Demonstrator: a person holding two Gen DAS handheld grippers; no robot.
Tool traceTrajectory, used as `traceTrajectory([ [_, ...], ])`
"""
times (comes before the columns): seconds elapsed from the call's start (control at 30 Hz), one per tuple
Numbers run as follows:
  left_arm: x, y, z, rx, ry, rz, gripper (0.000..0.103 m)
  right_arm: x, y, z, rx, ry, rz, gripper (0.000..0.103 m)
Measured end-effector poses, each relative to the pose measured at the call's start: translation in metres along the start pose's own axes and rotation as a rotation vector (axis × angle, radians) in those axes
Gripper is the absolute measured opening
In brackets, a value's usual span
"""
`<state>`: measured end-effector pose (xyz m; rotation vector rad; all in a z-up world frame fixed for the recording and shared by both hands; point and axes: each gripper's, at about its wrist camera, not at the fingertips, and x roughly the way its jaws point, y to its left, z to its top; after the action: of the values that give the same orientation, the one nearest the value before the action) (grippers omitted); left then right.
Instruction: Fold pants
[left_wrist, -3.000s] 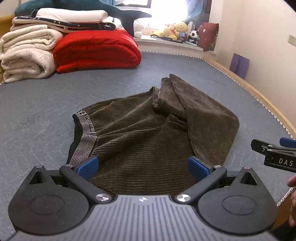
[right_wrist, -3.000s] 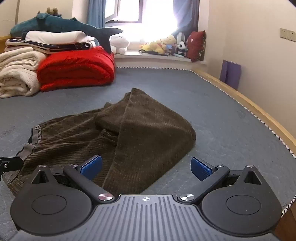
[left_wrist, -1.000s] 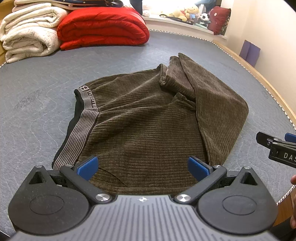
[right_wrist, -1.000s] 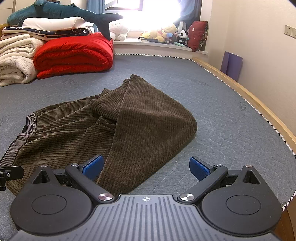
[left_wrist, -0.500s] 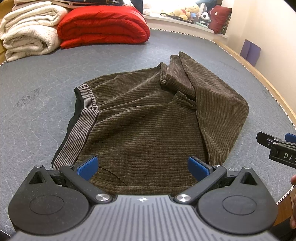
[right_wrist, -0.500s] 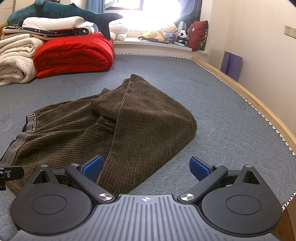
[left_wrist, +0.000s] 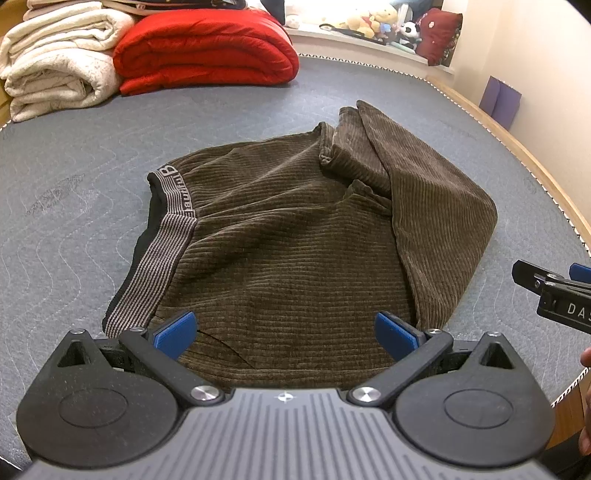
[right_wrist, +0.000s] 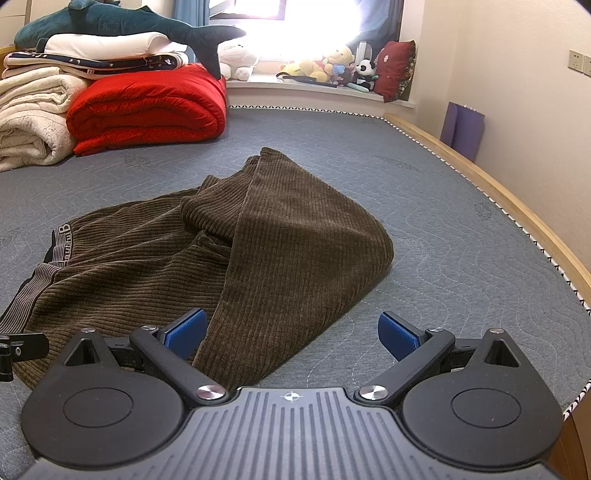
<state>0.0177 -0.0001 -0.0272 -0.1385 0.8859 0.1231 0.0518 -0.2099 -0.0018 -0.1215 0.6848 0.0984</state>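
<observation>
Brown corduroy pants (left_wrist: 295, 236) lie folded on the grey quilted bed (left_wrist: 74, 177), striped waistband (left_wrist: 162, 243) at the left, the legs doubled over at the right (right_wrist: 303, 236). My left gripper (left_wrist: 284, 332) hovers open over the near hem of the pants, nothing between its blue pads. In the right wrist view my right gripper (right_wrist: 291, 332) stands open over the near right edge of the folded leg, holding nothing. The right gripper's tip (left_wrist: 550, 291) shows at the right edge of the left wrist view.
A red duvet (left_wrist: 207, 48) and cream blankets (left_wrist: 55, 62) are stacked at the far left, with a plush shark (right_wrist: 122, 22) on top. Soft toys (right_wrist: 332, 70) line the window sill. A wooden bed rail (right_wrist: 498, 199) runs along the right, by the wall.
In three seconds the left gripper rose and tilted down, so more of the pants shows. Over the last second both grippers have barely moved, and both have stayed open.
</observation>
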Motion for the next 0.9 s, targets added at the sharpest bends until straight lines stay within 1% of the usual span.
traceTrajectory([
  [0.37, 0.000, 0.002, -0.001, -0.007, 0.003, -0.003, 0.103, 0.001, 0.000, -0.002, -0.002, -0.002, 0.002, 0.099],
  [0.43, -0.003, 0.002, -0.002, -0.011, -0.014, -0.013, 0.103, 0.002, -0.001, -0.003, -0.004, -0.007, 0.003, 0.097],
  [0.5, -0.008, 0.000, -0.004, 0.001, -0.054, -0.008, 0.103, 0.002, 0.000, -0.004, -0.008, -0.011, 0.003, 0.089],
  [0.53, -0.011, -0.001, -0.005, 0.012, -0.085, -0.007, 0.103, 0.001, 0.001, -0.004, -0.009, -0.012, 0.003, 0.087],
  [0.6, -0.020, -0.003, -0.005, 0.038, -0.156, -0.015, 0.103, 0.000, 0.001, -0.004, -0.011, -0.015, 0.004, 0.079],
  [0.63, -0.025, -0.004, -0.003, 0.052, -0.180, -0.020, 0.100, -0.002, 0.002, -0.003, -0.011, -0.019, 0.006, 0.076],
  [0.7, -0.036, -0.004, 0.004, 0.076, -0.230, -0.026, 0.094, -0.004, 0.003, -0.002, -0.006, -0.032, 0.019, 0.064],
  [0.77, -0.044, 0.001, 0.017, 0.076, -0.236, -0.046, 0.089, -0.006, 0.005, -0.001, -0.001, -0.048, 0.044, 0.060],
  [0.83, -0.047, 0.011, 0.033, 0.055, -0.217, -0.085, 0.083, -0.007, 0.011, 0.001, -0.006, -0.061, 0.073, 0.060],
  [0.87, -0.048, 0.017, 0.043, 0.051, -0.204, -0.104, 0.082, -0.008, 0.015, 0.002, -0.013, -0.068, 0.088, 0.060],
  [0.9, -0.048, 0.024, 0.054, 0.049, -0.185, -0.136, 0.079, -0.009, 0.020, 0.003, -0.023, -0.078, 0.103, 0.060],
])
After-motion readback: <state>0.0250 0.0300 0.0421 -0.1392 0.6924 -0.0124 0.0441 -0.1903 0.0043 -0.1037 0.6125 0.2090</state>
